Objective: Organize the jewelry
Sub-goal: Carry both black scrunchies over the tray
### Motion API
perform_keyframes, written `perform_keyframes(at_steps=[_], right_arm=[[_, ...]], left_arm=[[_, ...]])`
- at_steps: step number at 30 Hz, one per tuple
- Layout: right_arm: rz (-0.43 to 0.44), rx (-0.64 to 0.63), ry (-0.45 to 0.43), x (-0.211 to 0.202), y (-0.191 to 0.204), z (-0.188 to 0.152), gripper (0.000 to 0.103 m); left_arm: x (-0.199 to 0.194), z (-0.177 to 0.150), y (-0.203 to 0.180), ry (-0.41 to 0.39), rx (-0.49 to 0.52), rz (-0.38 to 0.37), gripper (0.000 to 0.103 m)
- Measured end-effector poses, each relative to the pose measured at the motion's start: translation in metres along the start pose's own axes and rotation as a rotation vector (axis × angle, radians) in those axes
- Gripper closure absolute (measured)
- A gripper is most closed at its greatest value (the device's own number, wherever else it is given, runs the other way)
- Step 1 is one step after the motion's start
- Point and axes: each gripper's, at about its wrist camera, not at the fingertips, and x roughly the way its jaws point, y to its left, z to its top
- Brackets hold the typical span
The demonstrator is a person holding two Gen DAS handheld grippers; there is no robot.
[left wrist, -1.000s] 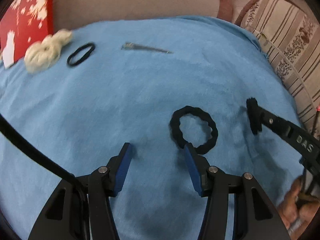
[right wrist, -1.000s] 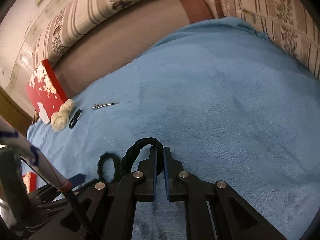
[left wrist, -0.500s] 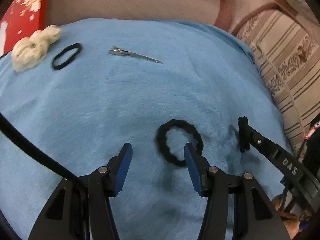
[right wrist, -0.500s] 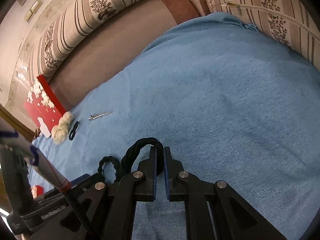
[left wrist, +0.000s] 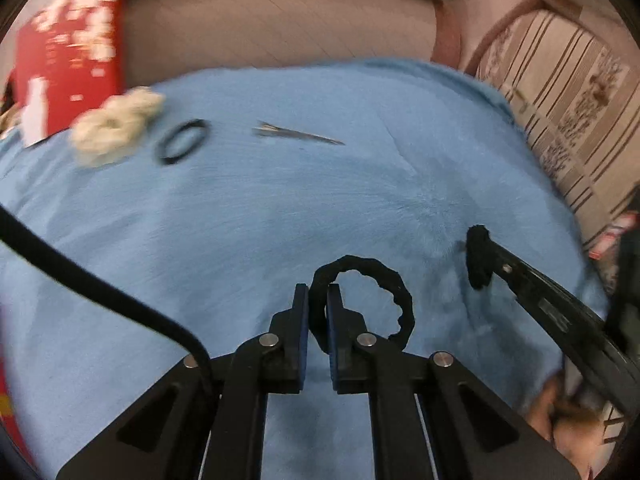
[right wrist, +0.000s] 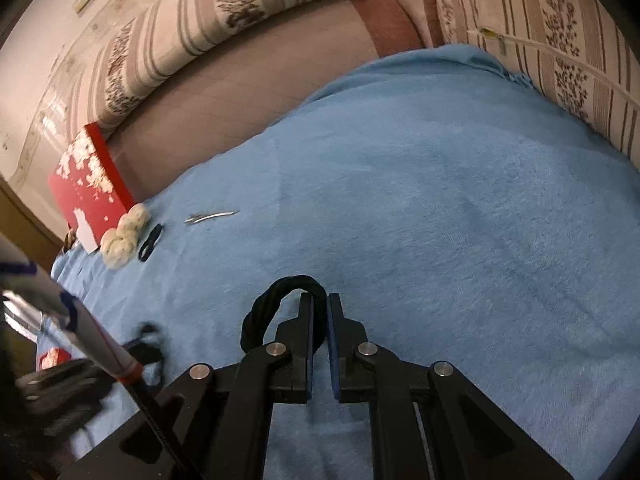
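The black scrunchie [left wrist: 362, 300] is pinched at its left rim between the blue pads of the left gripper [left wrist: 318, 312], whose jaws have just been closing and now press together on the fabric band. Most of the ring hangs out to the right of the pads over the blue blanket [left wrist: 280, 200]; whether its far edge is clear of the cloth I cannot tell. The hold is on a thin bit of the band, so the lift is best kept slow and steady, without swinging, or the soft ring may slide out.

The right gripper [right wrist: 319, 316] is pressed together on a second twisted black hair band [right wrist: 276, 304], which loops out to the left of its pads. Seen from the left camera, that band hangs from the right gripper's tip just to the right of the scrunchie, near but apart; keeping the two loops from tangling seems wise as both are carried.

Farther up the blanket lie a thin black hair tie [left wrist: 182, 142], a metal hair clip [left wrist: 298, 134] and a cream scrunchie [left wrist: 116, 124], which rests against a red box [left wrist: 68, 64]. The likely aim is to carry the held pieces toward that group, so the left hand should travel high enough to pass over the clip and tie without dragging them
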Motion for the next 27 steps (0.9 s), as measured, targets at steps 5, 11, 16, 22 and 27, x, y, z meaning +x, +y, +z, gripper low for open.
perform_keyframes(at_steps=[5, 11, 16, 22, 27], right_arm=[[0.060, -0.014, 0.016, -0.013, 0.022, -0.027, 0.096], [0.080, -0.104, 0.063, -0.023, 0.068, -0.073, 0.096], [0.109, -0.244, 0.145, -0.036, 0.127, -0.116, 0.096], [0.169, -0.452, 0.154, -0.064, 0.220, -0.133, 0.096], [0.233, -0.579, 0.183, -0.070, 0.294, -0.157, 0.096]], left_arm=[[-0.079, -0.043, 0.060, -0.089, -0.053, 0.045, 0.095], [-0.155, -0.109, 0.168, -0.161, -0.221, 0.164, 0.095], [-0.180, -0.153, 0.254, -0.175, -0.403, 0.248, 0.095], [-0.199, -0.191, 0.327, -0.236, -0.561, 0.273, 0.095], [-0.205, -0.192, 0.383, -0.270, -0.639, 0.312, 0.095]])
